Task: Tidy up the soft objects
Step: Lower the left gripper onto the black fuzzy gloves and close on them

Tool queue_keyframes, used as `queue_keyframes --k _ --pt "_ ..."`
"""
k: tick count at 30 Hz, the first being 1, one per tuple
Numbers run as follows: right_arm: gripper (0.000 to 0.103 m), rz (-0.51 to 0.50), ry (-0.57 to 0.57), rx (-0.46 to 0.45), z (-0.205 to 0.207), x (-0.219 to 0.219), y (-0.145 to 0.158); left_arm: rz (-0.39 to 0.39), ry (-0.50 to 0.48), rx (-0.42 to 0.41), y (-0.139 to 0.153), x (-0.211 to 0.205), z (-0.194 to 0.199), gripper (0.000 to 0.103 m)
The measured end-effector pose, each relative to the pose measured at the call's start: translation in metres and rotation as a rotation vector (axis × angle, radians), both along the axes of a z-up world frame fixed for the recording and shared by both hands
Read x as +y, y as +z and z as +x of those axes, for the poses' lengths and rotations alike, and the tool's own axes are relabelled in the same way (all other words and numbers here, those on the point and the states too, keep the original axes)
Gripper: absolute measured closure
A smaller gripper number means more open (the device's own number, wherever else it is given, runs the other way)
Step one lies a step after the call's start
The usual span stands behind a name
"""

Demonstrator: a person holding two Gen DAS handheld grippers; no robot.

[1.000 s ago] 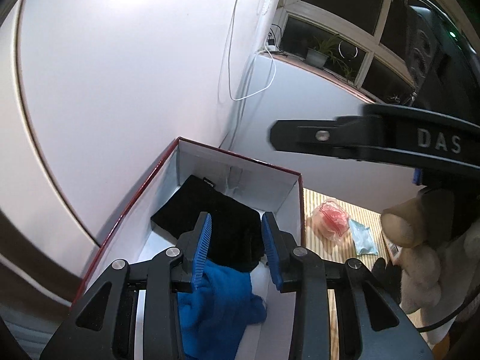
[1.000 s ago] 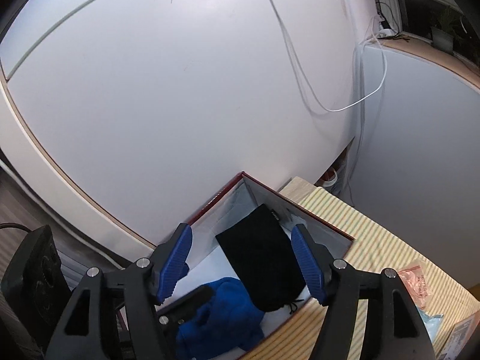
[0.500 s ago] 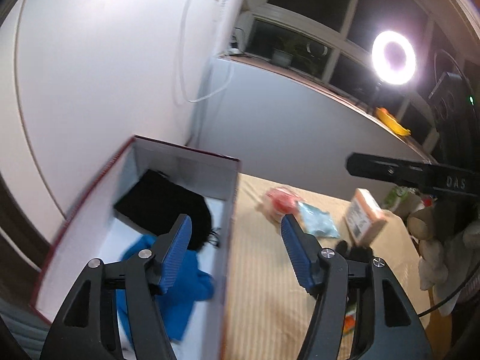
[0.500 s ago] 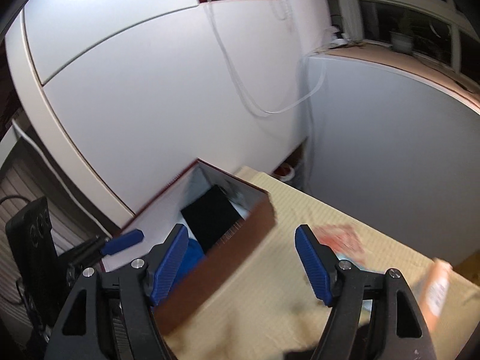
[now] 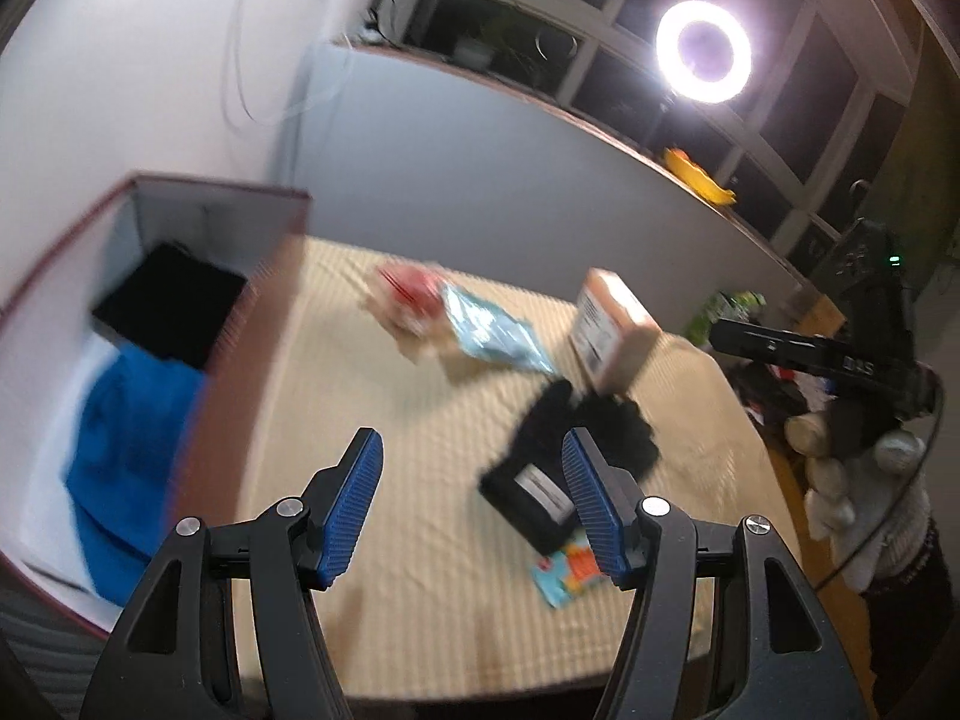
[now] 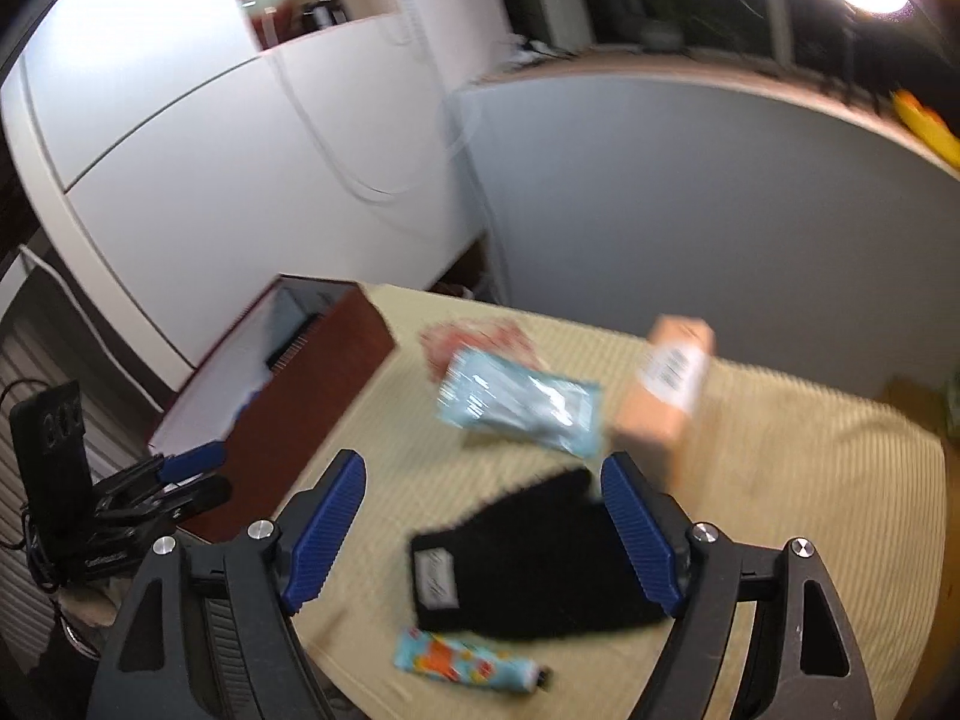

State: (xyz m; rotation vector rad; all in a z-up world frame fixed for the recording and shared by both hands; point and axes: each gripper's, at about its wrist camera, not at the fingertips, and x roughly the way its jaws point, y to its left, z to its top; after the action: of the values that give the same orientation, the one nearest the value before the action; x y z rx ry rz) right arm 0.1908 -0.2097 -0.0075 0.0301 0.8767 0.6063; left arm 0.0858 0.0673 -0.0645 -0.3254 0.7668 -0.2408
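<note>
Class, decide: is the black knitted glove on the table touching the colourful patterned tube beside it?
Cannot tell. In the right wrist view the black knitted glove reaches the colourful patterned tube with no clear gap, but blur hides any contact.

Lit ring light (image 5: 703, 51) glowing by the dark windows, a peach carton (image 6: 666, 387) tipped on the striped worktop (image 6: 810, 480), plus a light-blue packet (image 6: 519, 408).

Both wrist views look forward and down over the table (image 5: 420, 600), each from above its near edge. The left view sits nearer the red box (image 5: 240, 372); the right view looks from farther right. Both share the box (image 6: 312, 396) and black glove (image 6: 540, 558).
</note>
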Motion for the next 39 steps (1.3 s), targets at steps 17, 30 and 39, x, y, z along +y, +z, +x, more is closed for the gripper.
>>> queue_keyframes --k 17,30,39 --pt "0.025 0.077 -0.066 0.238 0.025 -0.072 -0.096 -0.147 -0.106 0.163 -0.067 -0.053 0.012 0.044" --pt "0.025 0.056 -0.058 0.272 0.045 -0.063 -0.119 -0.158 -0.118 0.203 -0.083 -0.062 0.026 0.048" --pt "0.025 0.037 -0.029 0.283 0.048 -0.048 -0.127 -0.141 -0.145 0.199 -0.086 -0.076 0.037 0.054"
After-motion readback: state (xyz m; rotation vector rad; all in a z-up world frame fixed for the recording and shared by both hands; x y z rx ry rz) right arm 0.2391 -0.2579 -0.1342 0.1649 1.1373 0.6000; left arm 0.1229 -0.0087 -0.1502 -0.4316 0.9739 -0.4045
